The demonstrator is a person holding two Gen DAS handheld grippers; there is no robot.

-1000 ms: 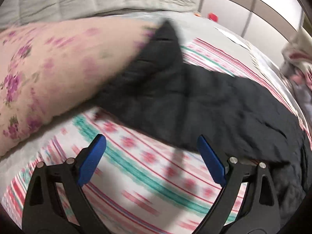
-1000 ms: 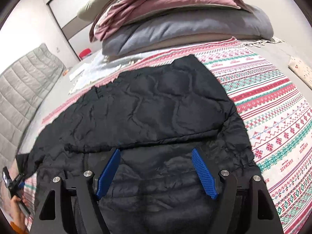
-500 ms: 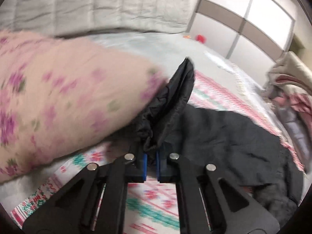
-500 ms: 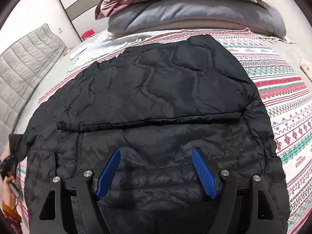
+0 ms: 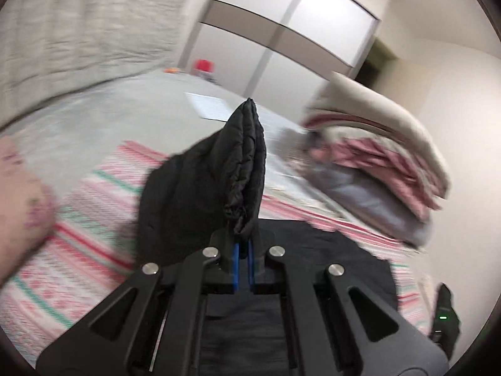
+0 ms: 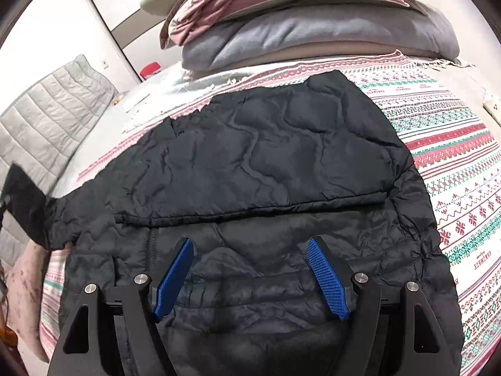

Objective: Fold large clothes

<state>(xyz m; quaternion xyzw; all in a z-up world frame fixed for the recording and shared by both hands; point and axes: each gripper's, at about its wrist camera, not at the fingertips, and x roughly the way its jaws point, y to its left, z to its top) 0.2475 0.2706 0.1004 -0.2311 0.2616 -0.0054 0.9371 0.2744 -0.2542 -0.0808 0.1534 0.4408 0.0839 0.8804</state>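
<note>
A black quilted jacket (image 6: 266, 172) lies spread on a patterned blanket (image 6: 454, 150) on the bed, its near part folded over. My left gripper (image 5: 243, 250) is shut on the jacket's sleeve end (image 5: 241, 163), which stands bunched up above the blue pads and is lifted off the bed. The lifted sleeve also shows at the far left of the right wrist view (image 6: 28, 206). My right gripper (image 6: 250, 269) is open and empty, hovering over the jacket's near part with blue pads (image 6: 328, 279) spread wide.
A stack of folded quilts and bedding (image 6: 313, 22) sits at the blanket's far end, also in the left wrist view (image 5: 382, 163). A floral pillow (image 5: 18, 194) lies left. A grey padded headboard (image 6: 47, 109), white wardrobe (image 5: 281, 40) and red object (image 5: 203, 65) stand behind.
My left gripper closed on the sleeve end and has lifted it up and swung right, away from the floral pillow. My right gripper moved slightly nearer the jacket and stayed open.
</note>
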